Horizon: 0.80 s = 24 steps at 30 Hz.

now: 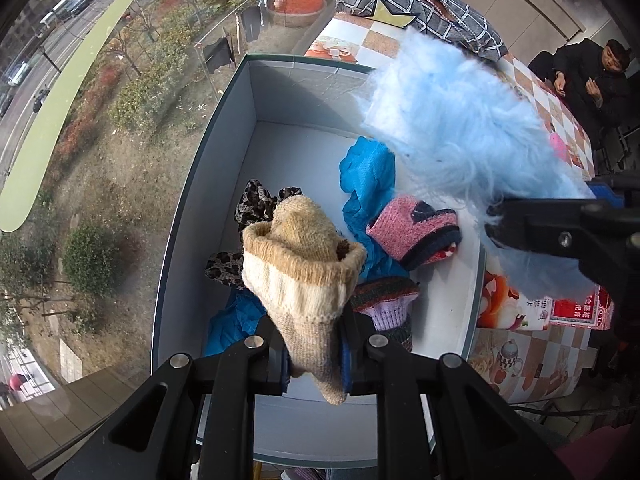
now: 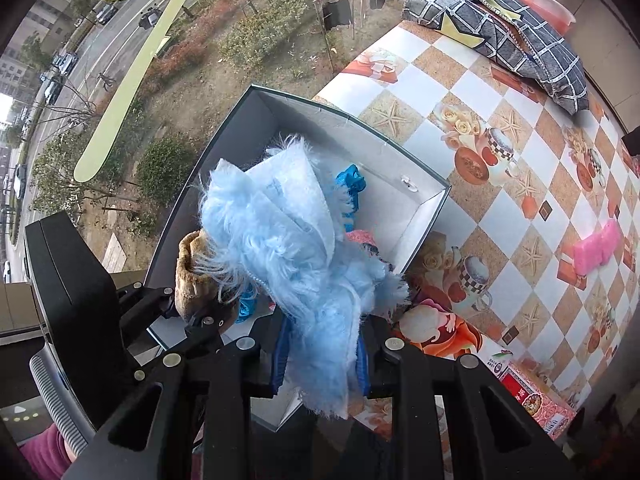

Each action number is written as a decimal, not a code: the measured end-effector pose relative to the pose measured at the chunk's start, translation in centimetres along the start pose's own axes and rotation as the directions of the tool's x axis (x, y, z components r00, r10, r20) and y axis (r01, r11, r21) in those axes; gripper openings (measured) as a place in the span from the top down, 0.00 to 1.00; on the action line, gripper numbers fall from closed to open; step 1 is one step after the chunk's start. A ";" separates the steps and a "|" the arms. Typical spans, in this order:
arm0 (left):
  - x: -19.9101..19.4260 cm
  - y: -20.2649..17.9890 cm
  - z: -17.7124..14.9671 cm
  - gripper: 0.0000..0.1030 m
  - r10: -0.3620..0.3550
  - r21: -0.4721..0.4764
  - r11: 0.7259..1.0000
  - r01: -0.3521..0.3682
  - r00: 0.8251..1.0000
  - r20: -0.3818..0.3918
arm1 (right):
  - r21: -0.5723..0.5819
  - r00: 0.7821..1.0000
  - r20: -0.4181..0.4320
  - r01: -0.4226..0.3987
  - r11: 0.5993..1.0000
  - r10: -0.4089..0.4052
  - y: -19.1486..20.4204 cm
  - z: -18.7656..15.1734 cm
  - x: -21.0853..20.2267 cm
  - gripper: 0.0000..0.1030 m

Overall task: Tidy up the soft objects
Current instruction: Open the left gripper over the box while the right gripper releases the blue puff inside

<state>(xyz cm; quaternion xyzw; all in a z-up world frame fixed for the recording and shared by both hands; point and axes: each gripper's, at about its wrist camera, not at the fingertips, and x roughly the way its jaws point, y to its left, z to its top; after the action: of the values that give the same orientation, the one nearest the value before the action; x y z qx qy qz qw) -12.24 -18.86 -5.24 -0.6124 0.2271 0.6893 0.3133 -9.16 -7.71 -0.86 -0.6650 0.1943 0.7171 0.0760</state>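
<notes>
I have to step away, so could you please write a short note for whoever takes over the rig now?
Left gripper: shut on a beige sock, held over the box.
Right gripper: shut on blue fur, also above the box.
Done: in the box lie a pink sock, a blue cloth, a leopard cloth and a purple sock.
Left: release both pieces into the box; a pink item remains on the table.
</notes>
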 end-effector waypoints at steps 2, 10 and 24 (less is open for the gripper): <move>-0.2 -0.3 0.0 0.60 0.009 0.012 1.000 -0.010 1.000 0.015 | -0.008 1.000 -0.011 -0.008 1.000 0.008 0.1 0.0 0.2 0.73; -0.8 -0.9 -0.6 0.18 0.086 0.036 0.996 -0.087 0.996 0.035 | 0.005 0.999 -0.036 0.004 1.000 -0.004 -0.7 -0.4 -0.1 0.37; -2.8 -0.3 -1.9 0.17 0.088 0.010 0.996 -0.088 0.996 0.007 | 0.014 1.000 -0.020 -0.002 1.000 0.002 -1.2 -2.9 -1.3 0.01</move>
<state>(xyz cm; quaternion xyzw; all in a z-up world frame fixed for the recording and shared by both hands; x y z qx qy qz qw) -10.54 -20.41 -2.72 -0.5979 0.2565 0.7034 0.2864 -5.94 -7.48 0.06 -0.6716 0.2009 0.7089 0.0779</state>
